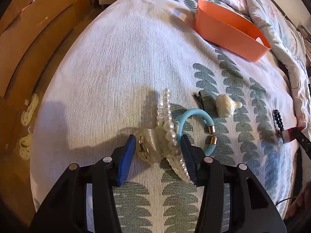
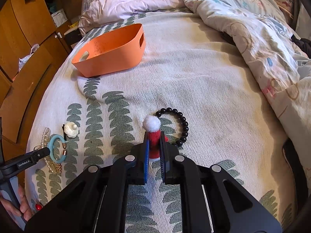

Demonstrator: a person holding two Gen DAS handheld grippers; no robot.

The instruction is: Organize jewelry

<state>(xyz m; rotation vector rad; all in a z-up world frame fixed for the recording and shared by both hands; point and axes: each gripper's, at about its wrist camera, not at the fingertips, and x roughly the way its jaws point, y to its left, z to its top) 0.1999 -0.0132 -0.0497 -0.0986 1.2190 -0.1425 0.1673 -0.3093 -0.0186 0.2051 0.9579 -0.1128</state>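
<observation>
I'm holding a Santa clip (image 2: 154, 141) in the closed right gripper (image 2: 155, 155); the half-open left gripper (image 1: 157, 155) is straddling the pearl claw (image 1: 165, 136), seemingly touching. Next: the bin (image 2: 110, 58).

A clear hair claw (image 1: 153, 145) edged with pearls lies on its side on the bed, between the pads of the left hand-held gripper (image 1: 157, 155). Touching it is a light blue bangle (image 1: 194, 128) with gold end caps — lying flat. A cream ornament (image 1: 225, 105) and a small dark clip (image 1: 199, 99) rest beyond. The black bead bracelet (image 2: 180, 124) lies flat, just past a red felt hat clip (image 2: 154, 141) with a white pompom. The orange basket (image 2: 116, 56) stands farther back — tilted.
</observation>
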